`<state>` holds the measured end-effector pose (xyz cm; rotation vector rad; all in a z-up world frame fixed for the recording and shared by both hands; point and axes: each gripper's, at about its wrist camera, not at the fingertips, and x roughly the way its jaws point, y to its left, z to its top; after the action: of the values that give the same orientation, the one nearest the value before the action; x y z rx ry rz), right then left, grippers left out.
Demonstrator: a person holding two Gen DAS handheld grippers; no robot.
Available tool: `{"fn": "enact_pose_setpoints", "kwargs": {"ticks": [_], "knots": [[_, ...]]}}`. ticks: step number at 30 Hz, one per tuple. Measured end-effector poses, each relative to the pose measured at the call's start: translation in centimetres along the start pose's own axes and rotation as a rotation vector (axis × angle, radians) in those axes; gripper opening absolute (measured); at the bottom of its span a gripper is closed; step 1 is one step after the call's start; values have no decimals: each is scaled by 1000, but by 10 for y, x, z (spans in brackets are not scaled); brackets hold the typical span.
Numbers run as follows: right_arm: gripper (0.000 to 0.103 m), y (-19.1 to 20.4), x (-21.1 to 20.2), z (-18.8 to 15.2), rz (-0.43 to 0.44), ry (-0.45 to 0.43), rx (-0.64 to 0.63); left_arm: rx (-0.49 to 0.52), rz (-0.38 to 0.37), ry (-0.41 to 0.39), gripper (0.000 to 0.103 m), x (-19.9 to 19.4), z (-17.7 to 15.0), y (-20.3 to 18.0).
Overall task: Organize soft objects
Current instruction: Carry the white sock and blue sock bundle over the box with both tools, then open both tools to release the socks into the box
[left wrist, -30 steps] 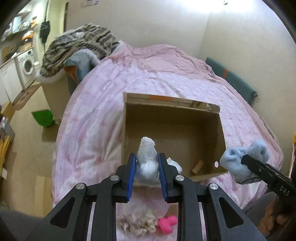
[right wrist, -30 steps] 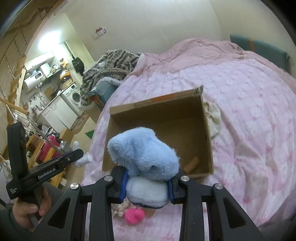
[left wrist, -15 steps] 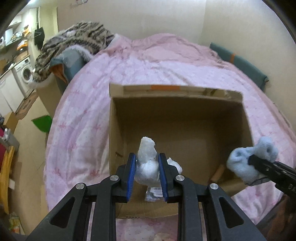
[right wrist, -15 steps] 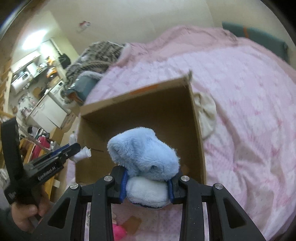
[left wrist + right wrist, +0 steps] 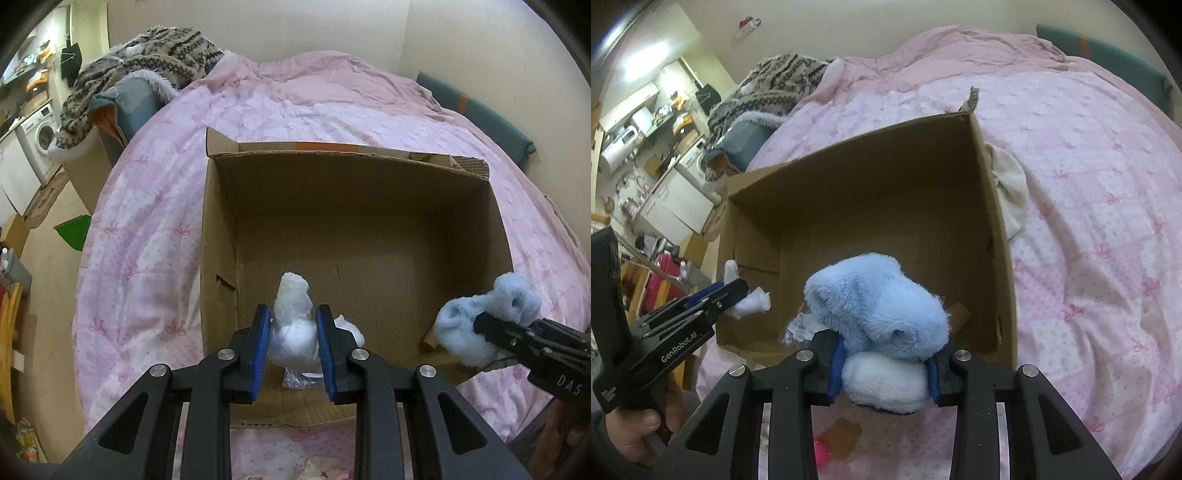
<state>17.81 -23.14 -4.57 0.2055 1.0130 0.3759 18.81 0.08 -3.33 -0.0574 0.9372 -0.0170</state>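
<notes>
An open cardboard box sits on the pink bed. My left gripper is shut on a white soft object, held over the box's near left part; it shows in the right wrist view too. My right gripper is shut on a fluffy light-blue soft object, held over the box's near right edge; it also shows in the left wrist view. A crumpled clear wrapper and a small cardboard tube lie on the box floor.
The pink duvet surrounds the box. A cream cloth lies against the box's right wall. A patterned blanket is piled at the bed's far left. A pink toy and a cardboard scrap lie in front of the box.
Both grippers have moved forward and down toward the box, which now looms larger. Each still holds its soft object. The pink toy has dropped out of the left wrist view.
</notes>
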Motion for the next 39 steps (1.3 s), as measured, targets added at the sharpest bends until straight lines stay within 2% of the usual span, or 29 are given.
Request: {"fn": "enact_pose_setpoints", "kwargs": {"ticks": [16, 22, 24, 28, 30, 39], "knots": [[45, 2, 2, -2, 13, 11, -1, -9, -5, 7, 25, 2, -3, 0], [54, 2, 1, -2, 26, 8, 7, -11, -10, 10, 27, 1, -3, 0], [57, 3, 0, -2, 35, 3, 8, -16, -13, 13, 32, 0, -3, 0], [71, 3, -5, -1, 47, -26, 13, -17, -8, -23, 66, -10, -4, 0], [76, 3, -9, -1, 47, -45, 15, -10, -10, -37, 72, -15, -4, 0], [77, -2, -14, -1, 51, -51, 38, -18, 23, -41, 73, -23, -7, 6]]}}
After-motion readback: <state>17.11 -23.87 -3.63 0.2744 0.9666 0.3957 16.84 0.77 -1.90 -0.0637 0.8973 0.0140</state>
